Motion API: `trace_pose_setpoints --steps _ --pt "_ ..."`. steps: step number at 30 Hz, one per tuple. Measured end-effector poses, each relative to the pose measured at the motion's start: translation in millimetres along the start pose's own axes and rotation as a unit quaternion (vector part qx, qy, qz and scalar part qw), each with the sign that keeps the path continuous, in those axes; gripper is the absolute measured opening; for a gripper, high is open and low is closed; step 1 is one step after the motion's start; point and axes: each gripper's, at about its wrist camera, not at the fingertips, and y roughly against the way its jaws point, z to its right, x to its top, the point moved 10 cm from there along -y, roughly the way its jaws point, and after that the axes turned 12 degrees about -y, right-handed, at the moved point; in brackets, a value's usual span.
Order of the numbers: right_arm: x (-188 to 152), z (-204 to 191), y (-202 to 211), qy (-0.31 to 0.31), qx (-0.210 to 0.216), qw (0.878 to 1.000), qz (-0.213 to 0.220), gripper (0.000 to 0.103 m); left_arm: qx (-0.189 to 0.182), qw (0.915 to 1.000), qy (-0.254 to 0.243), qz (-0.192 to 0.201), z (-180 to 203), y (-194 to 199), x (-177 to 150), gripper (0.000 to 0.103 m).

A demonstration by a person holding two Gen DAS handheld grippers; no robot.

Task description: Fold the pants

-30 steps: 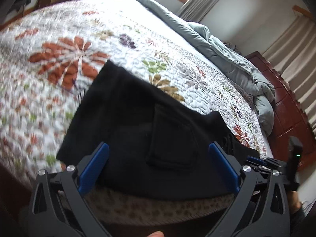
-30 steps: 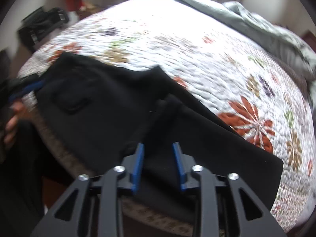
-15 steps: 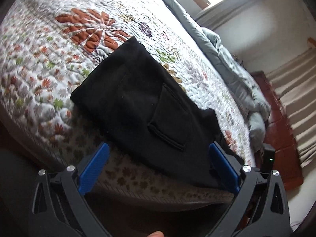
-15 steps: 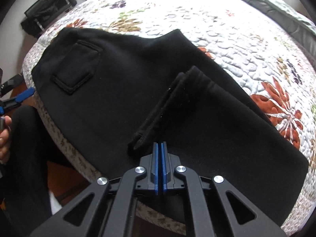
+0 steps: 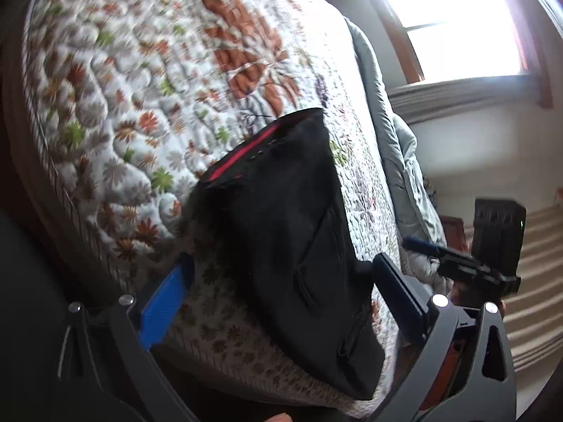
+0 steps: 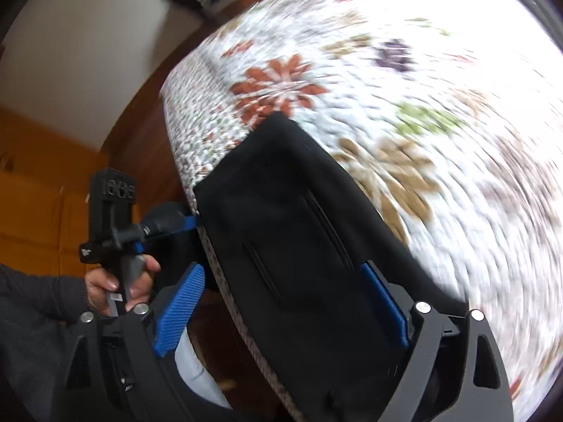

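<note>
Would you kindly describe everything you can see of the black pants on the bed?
The black pants look like soft, matte knit, folded into a compact oblong bundle. A sewn patch pocket faces up, and a red strip shows inside one open end. They lie flat on the floral quilt at the bed's near edge. Neither gripper grips them; both sets of jaws stand open on either side.

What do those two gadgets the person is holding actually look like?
Each is a dark grey plastic frame with triangular cut-outs and silver screw heads. The left gripper and right gripper both carry two bright blue, ribbed fingers. In the right wrist view, the person's bare hand shows below a dark sleeve.
</note>
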Motion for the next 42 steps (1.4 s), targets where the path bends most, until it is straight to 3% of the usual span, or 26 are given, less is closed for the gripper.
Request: trace_pose_setpoints --steps 7,12,18,19,20,21,22,28,32,34,38,40,42 --pt "72 -18 -66 0.060 0.014 0.992 -0.111 0.091 -0.004 0.9997 0.025 0.005 -7 -9 8 0.100" --pt "87 -25 -108 0.087 0.032 0.980 -0.178 0.091 -0.010 0.9995 0.032 0.002 -12 -15 11 0.100" --pt "77 -16 -140 0.101 0.050 0.966 -0.234 0.090 -0.024 0.9991 0.036 0.002 -16 -15 8 0.100" --pt "77 -14 -141 0.103 0.056 0.965 -0.233 0.081 -0.024 0.9990 0.038 0.002 -17 -15 8 0.100" --pt "80 -10 -140 0.099 0.060 0.966 -0.232 0.058 -0.023 0.9990 0.038 0.000 -18 -14 8 0.100" --pt "82 -5 -137 0.089 0.071 0.965 -0.236 0.044 -0.021 0.9991 0.036 -0.001 -17 -14 9 0.100" --pt "84 -1 -133 0.086 0.079 0.965 -0.235 0.037 -0.021 0.9992 0.033 -0.001 -17 -12 9 0.100" --pt "83 -1 -130 0.088 0.089 0.964 -0.235 0.036 -0.018 0.9997 -0.012 0.014 -6 -9 23 0.100" --pt "84 -1 -130 0.086 0.090 0.964 -0.235 0.037 -0.022 0.9994 0.022 0.012 -17 -14 25 0.098" --pt "85 0 -129 0.084 0.089 0.964 -0.235 0.037 -0.023 0.9994 0.025 0.006 -15 -16 24 0.075" --pt "86 3 -127 0.083 0.086 0.965 -0.235 0.038 -0.019 0.9995 0.026 0.000 -17 -19 23 0.074" --pt "86 3 -127 0.084 0.083 0.965 -0.234 0.038 -0.014 0.9995 0.027 0.000 -19 -20 23 0.067" --pt "86 2 -126 0.087 0.076 0.966 -0.233 0.038 -0.003 0.9996 0.029 -0.002 -25 -18 21 0.052"
